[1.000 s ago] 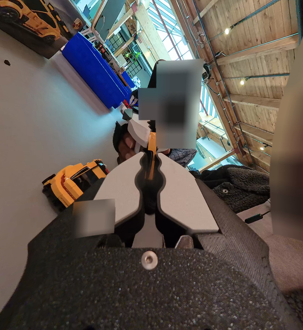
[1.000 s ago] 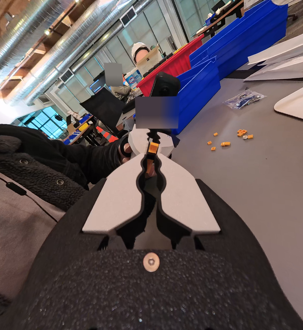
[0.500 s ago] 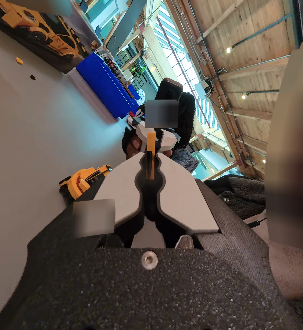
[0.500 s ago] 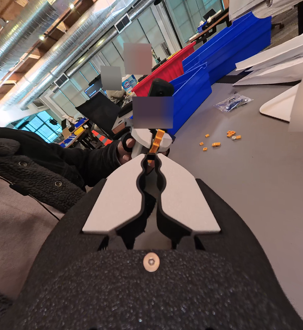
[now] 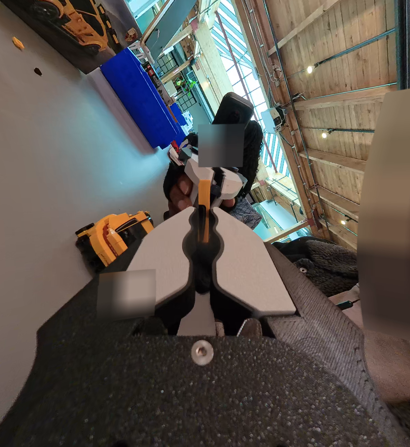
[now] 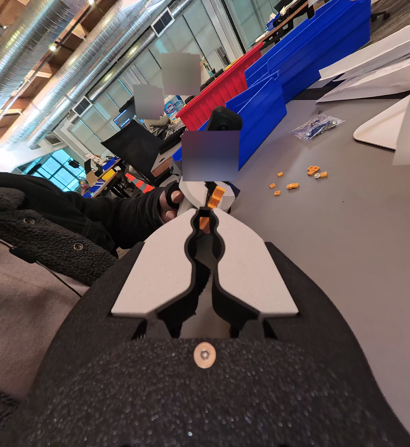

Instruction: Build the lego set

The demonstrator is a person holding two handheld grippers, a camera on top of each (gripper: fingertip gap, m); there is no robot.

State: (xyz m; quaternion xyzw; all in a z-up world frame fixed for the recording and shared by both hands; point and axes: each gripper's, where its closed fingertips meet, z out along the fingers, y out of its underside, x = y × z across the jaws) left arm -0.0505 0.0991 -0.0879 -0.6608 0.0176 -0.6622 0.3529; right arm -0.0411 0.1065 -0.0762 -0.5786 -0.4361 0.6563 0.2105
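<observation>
I see bare grey table (image 6: 344, 242) right of both tools, left hand-held gripper (image 5: 203, 210) clamping an orange plate (image 5: 203, 193), right hand-held gripper (image 6: 205, 212) clamping a black brick (image 6: 204, 212), tips nearly meeting.

Right wrist view: bins (image 6: 259, 113) upper centre; loose small bricks (image 6: 293, 185) centre right on table (image 6: 320, 242); plastic bag (image 6: 317, 127) above them.

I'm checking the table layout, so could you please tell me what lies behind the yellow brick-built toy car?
Behind the yellow brick-built toy car, a grey tabletop runs to a blue plastic bin. The left gripper covers the car's near end.
</observation>
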